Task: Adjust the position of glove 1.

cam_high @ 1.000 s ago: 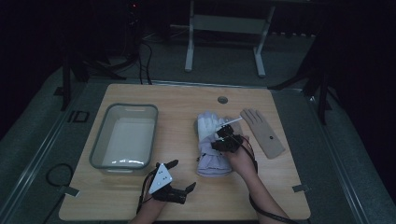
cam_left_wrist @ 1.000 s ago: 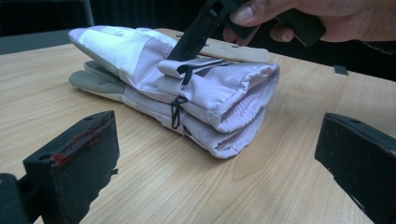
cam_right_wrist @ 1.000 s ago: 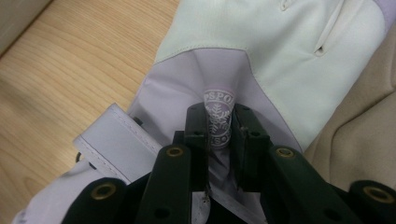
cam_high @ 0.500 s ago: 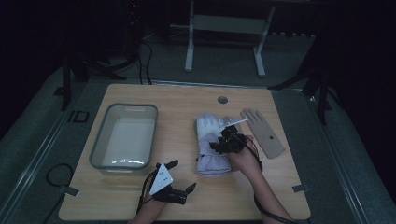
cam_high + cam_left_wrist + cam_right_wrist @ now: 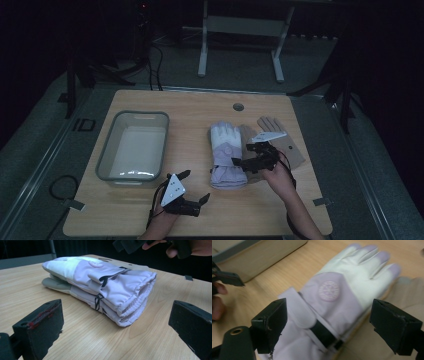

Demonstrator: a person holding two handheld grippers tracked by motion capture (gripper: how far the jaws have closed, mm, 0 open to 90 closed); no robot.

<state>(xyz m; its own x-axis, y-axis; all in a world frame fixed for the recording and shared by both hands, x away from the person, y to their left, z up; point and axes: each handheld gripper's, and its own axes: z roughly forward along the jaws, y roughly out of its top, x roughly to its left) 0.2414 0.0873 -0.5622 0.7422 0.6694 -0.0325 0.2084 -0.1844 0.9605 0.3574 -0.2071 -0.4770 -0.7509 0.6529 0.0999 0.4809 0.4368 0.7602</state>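
- Resting low at the near edge of the table [image 5: 150, 220], the left gripper [image 5: 192, 192] lies idle with its jaws spread wide; in the left gripper view they frame the cuffs of the gloves from a little way off and touch nothing.
- Just beyond it and to the right, the right gripper [image 5: 240, 161] hovers over the wrist end of the lilac-and-white glove [image 5: 226, 155]. In the right gripper view its jaws stand wide apart on either side of the glove [image 5: 337, 302], above the wrist strap and round badge, not closed on anything.
- The lilac glove lies flat, fingers pointing away from the person, near the middle of the table. The left gripper view shows it stacked on a second lilac glove [image 5: 75, 291], cuffs roughly aligned.
- Beside it on the right, partly under its edge, lies a tan glove [image 5: 280, 140], also flat with fingers pointing away.
- Farther left, well apart from the gloves, stands a grey plastic tub [image 5: 107, 155], which looks empty.
- Judged from this, the step in hand is the approach to grasp the lilac glove. The next move calls for lowering the right gripper until one jaw passes each side of the wrist, then closing on the fabric; whether it takes one layer or both is a risk.
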